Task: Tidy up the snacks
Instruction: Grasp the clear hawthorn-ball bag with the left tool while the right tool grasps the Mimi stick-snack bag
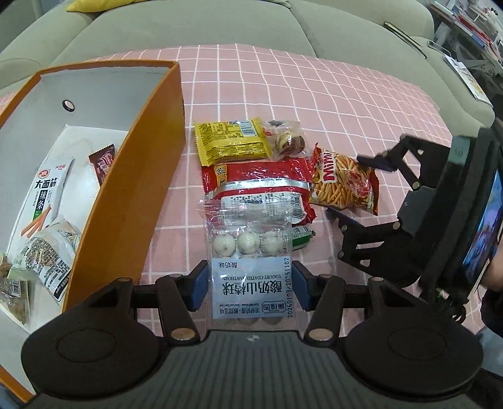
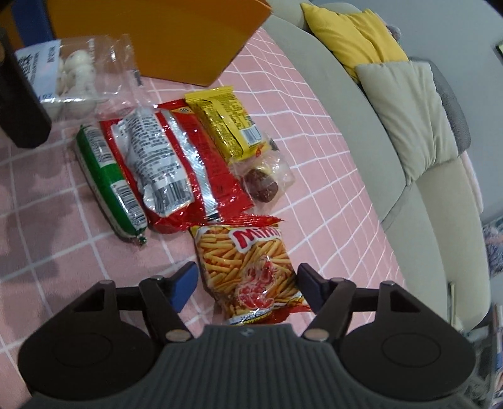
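My left gripper (image 1: 250, 288) is shut on a clear bag of yogurt-coated hawthorn balls (image 1: 248, 251), held above the pink cloth; the bag also shows in the right wrist view (image 2: 75, 69). My right gripper (image 2: 246, 288) is open, its fingers on either side of the Mimi fries packet (image 2: 251, 270), which lies on the cloth; the packet also shows in the left wrist view (image 1: 344, 181). The orange box (image 1: 132, 176) stands at the left with several snacks inside. A red packet (image 1: 261, 179), a yellow packet (image 1: 231, 141), a green roll (image 2: 110, 182) and a clear-wrapped pastry (image 1: 287, 141) lie between.
A pink checked cloth (image 1: 314, 94) covers the table. A grey-green sofa (image 1: 201, 22) runs behind it, with yellow and beige cushions (image 2: 355, 34) on it. Shelving with papers (image 1: 471, 28) stands at the far right.
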A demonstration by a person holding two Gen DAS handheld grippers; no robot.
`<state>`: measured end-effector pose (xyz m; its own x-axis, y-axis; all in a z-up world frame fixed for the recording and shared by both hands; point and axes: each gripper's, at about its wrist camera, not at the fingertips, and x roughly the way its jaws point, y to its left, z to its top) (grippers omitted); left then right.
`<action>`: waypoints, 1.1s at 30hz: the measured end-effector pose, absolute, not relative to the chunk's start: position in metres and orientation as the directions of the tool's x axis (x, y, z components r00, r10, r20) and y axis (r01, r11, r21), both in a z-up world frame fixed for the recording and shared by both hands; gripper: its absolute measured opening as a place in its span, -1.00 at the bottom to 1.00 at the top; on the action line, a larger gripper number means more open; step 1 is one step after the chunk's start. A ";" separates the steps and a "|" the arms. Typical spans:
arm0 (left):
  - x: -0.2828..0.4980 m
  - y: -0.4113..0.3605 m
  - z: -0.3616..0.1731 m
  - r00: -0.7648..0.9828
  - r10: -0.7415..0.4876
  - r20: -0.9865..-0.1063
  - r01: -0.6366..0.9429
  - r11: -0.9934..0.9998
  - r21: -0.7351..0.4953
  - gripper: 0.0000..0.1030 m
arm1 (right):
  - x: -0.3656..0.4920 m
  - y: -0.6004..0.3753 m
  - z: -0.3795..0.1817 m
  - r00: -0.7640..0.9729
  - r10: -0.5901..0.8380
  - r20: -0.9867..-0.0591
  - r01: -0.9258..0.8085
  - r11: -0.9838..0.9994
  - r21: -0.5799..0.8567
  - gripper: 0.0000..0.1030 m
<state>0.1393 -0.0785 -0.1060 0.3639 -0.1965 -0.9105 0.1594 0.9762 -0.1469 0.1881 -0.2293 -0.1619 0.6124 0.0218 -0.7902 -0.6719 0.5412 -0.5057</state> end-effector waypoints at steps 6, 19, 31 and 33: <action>0.138 -0.078 -0.102 0.374 -0.205 -0.904 0.163 0.975 -0.154 0.21 | 0.210 -0.243 -0.157 0.519 0.058 -0.853 -0.633 0.697 -0.338 0.00; 0.123 -0.077 -0.085 0.409 -0.217 -0.887 0.181 0.971 -0.154 0.21 | 0.213 -0.244 -0.148 0.501 0.016 -0.865 -0.480 0.837 -0.262 -0.44; 0.106 -0.071 -0.075 0.431 -0.219 -0.875 0.186 0.971 -0.151 0.21 | 0.145 -0.242 -0.120 0.483 0.089 -0.871 -0.377 0.919 -0.115 -0.47; 0.104 -0.070 -0.074 0.432 -0.220 -0.874 0.188 0.970 -0.152 0.21 | 0.132 -0.240 -0.115 0.482 0.105 -0.870 -0.364 0.927 -0.090 -0.47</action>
<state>0.1041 -0.0703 -0.0743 0.4324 -0.2201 -0.8744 0.1876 0.9705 -0.1515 0.1320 -0.2401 -0.1148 0.4823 0.1053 -0.8696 -0.3640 0.9271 -0.0897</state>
